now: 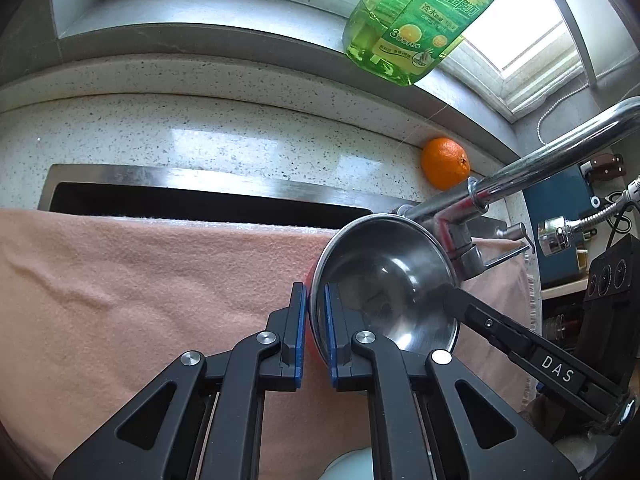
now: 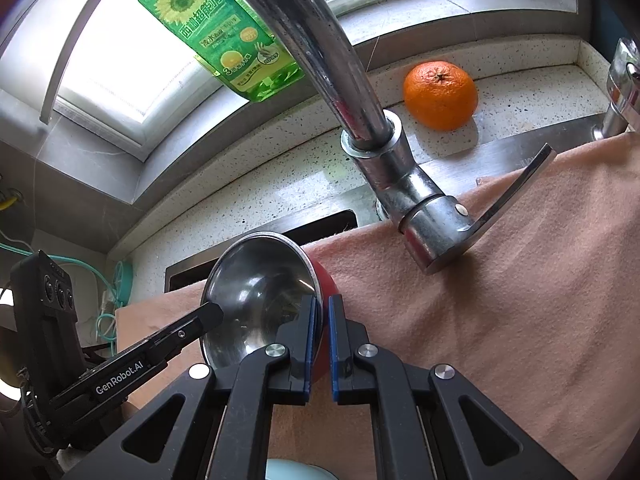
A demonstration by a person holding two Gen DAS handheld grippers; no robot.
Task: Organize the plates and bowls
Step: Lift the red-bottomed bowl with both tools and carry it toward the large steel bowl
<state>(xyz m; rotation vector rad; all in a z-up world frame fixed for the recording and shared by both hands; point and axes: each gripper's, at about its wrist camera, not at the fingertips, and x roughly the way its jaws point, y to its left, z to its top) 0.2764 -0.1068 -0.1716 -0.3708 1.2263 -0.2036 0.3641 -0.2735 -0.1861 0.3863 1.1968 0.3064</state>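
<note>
A steel bowl (image 1: 384, 280) with a red outside is held tilted above a pink cloth (image 1: 140, 280). My left gripper (image 1: 315, 304) is shut on the bowl's left rim, one blue pad inside and one outside. My right gripper (image 2: 323, 316) is shut on the opposite rim of the bowl (image 2: 256, 280), its pads either side of the red wall. Each gripper shows in the other's view: the right gripper (image 1: 454, 300) at the bowl's right edge, the left gripper (image 2: 212, 314) at its left edge. A pale blue dish (image 2: 292, 470) peeks out below, mostly hidden.
A chrome faucet (image 2: 400, 168) with a lever handle rises close behind the bowl. An orange (image 2: 440, 94) lies on the speckled counter, and a green detergent bottle (image 1: 420, 20) stands on the window sill. The sink's dark opening (image 1: 200, 200) shows beyond the cloth.
</note>
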